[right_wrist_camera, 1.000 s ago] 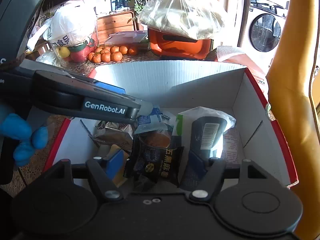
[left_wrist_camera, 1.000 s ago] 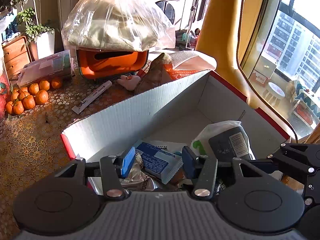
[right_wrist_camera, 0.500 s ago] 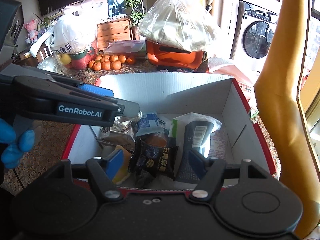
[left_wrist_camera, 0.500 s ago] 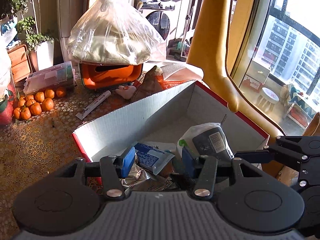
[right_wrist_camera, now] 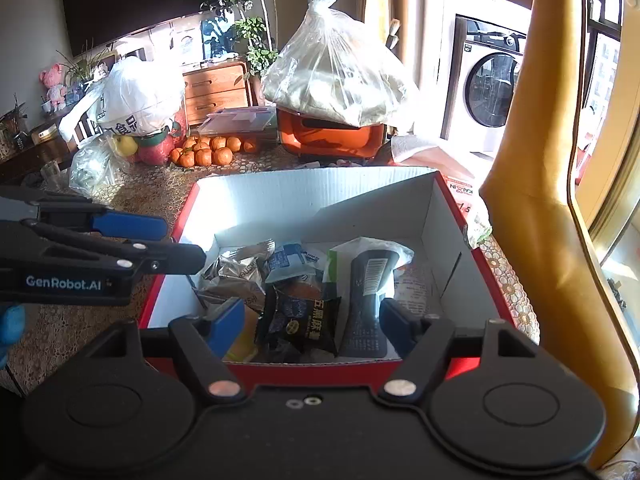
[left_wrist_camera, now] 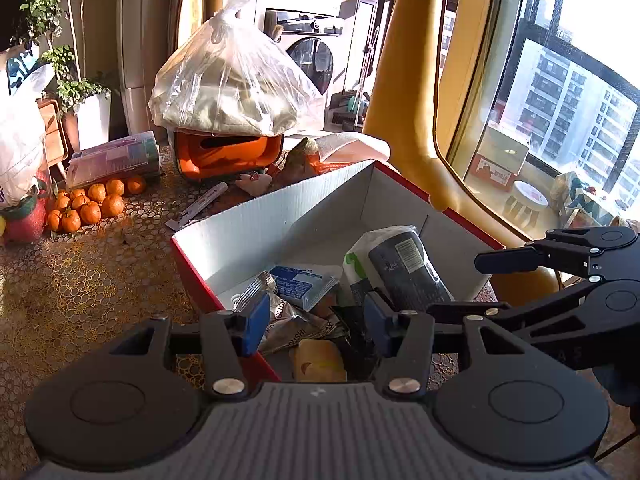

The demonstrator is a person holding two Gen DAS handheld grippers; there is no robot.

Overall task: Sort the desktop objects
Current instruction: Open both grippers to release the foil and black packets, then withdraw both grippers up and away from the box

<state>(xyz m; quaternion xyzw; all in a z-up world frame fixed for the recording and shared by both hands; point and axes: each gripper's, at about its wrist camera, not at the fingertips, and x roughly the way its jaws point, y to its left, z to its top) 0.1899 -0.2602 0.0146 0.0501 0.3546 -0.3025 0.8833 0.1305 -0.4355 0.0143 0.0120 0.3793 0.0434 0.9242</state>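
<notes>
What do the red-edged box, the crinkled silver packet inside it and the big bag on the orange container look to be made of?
Box: corrugated cardboard, matte white inside with faint ribbing, red outside. Silver packet: metallised foil or film by its look, shiny and sharply creased. Big bag: thin clear plastic, glossy and wrinkled, knotted on top, with pale contents showing through. Orange container: apparently smooth moulded plastic.

1 red box (right_wrist_camera: 452, 216), 1 dark bottle (right_wrist_camera: 368, 296), about 9 oranges (right_wrist_camera: 208, 152), 2 tied bags (right_wrist_camera: 336, 76).

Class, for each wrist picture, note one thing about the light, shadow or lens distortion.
Left wrist view: the window is overexposed, its frame bowed by the fisheye. Right wrist view: hard sunlight splits the box inner wall into a bright part and a shadowed part; the washing machine is washed out by glare.
</notes>
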